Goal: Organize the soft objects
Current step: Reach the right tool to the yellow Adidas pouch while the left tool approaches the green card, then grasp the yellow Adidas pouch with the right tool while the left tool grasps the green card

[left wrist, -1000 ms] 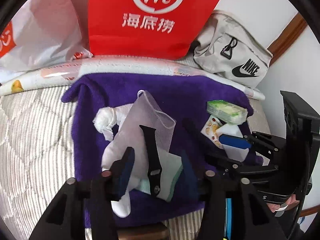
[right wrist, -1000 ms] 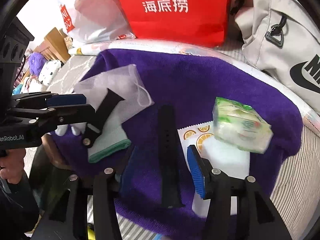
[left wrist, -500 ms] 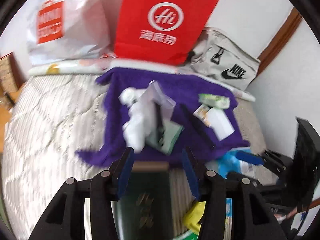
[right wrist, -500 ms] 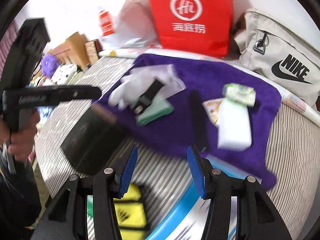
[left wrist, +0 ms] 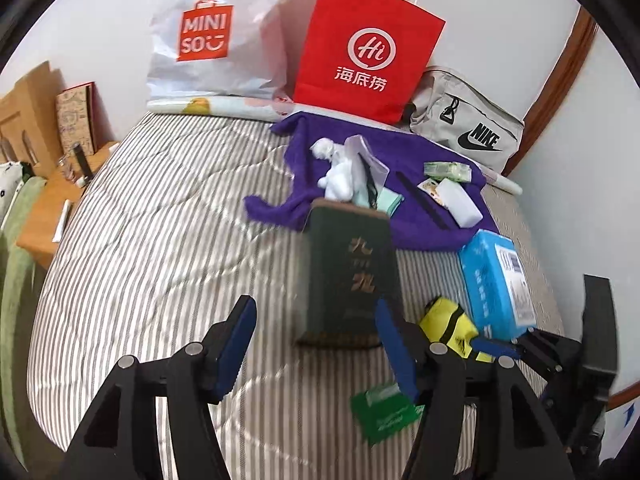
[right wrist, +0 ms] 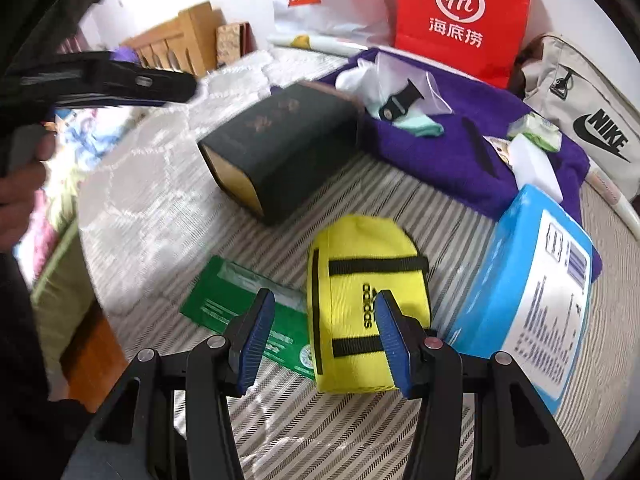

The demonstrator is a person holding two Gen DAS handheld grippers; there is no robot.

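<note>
The dark green box (left wrist: 352, 276), a stiff rectangular carton with gold characters on its lid, lay on the striped quilted mattress (left wrist: 152, 248) and served as the centre of the spread. Beyond its far end a fuzzy purple towel (left wrist: 412, 224) was rumpled across the bed, carrying a crumpled white glove (left wrist: 338, 178), a clear plastic bag (left wrist: 366, 156), a folded mint cloth (left wrist: 390, 202), a flat black strap (left wrist: 424, 204), a smooth white block (left wrist: 458, 202) and a small green-printed tissue pack (left wrist: 446, 170). To the right of the box sat a glossy blue wipes pack (left wrist: 498, 284), and near the box's close right corner a yellow woven pouch (right wrist: 364, 304) with black webbing bands. A flat green sachet (right wrist: 244, 304) lay on the mattress, left of the pouch.

The left gripper (left wrist: 312, 344) hung released above the mattress just short of the box, its ribbed blue pads spread wide and holding nothing. The right gripper (right wrist: 324, 336) was likewise released, its pads apart over the pouch's near end; whether they touched the fabric could not be told.
</note>
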